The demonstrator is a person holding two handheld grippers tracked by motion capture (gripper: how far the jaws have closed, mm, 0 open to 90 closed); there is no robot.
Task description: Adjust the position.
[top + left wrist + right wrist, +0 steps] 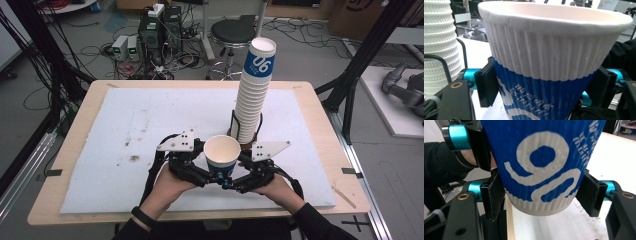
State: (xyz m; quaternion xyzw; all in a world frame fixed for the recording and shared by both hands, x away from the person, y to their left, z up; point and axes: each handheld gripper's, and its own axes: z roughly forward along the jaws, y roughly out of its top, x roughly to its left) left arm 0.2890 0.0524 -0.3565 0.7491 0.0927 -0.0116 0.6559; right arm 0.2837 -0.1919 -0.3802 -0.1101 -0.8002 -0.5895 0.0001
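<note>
Clamping both the left gripper (216,170) and right gripper (235,172) on the blue-and-white cup (222,153), we steady it upright, clear of the cup stack (255,95).

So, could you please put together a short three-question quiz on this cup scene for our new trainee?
1. True or false: the paper cup between the two grippers stands mouth up.
2. Which holds the cup lower down, near its base: A the left gripper, B the right gripper?
3. What stands behind the held cup on the white mat?

Key:
1. True; its open rim faces up in the high view.
2. B; the right gripper's pads clamp near the base, the left gripper's pads sit higher on the blue band.
3. A tall stack of cups in a black wire holder.
</note>
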